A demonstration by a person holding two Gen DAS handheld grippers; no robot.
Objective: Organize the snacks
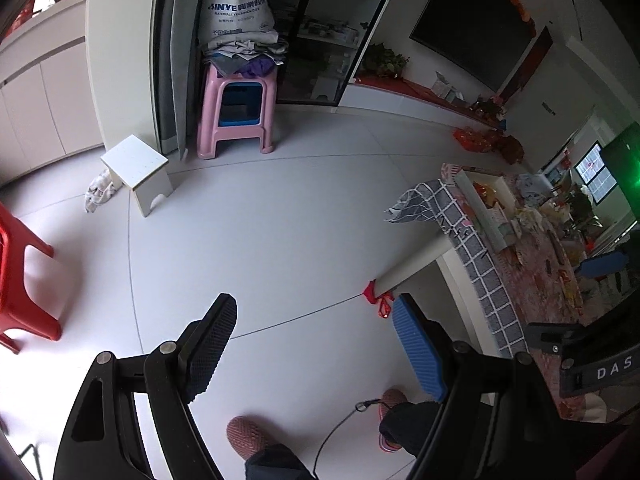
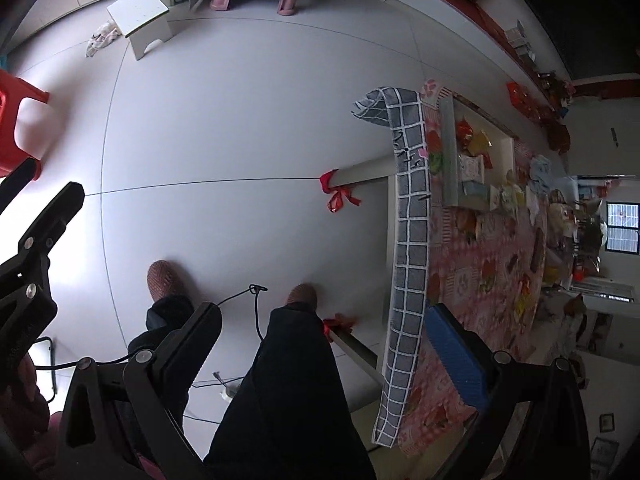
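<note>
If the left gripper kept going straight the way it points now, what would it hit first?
Most likely the bare floor. The left gripper has open, empty jaws aimed down at pale tiles, with the table off to its right and the white stool farther ahead to the left. Depth is hard to judge in this fisheye view.

Dark trousers (image 2: 288, 392); pinkish knit shoes (image 1: 248, 436); black-framed jaws, one blue pad (image 1: 418, 350)

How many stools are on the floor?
3: a white stool beside the cabinet, a pink stool under folded clothes, a red stool at the left. Others may be hidden.
</note>
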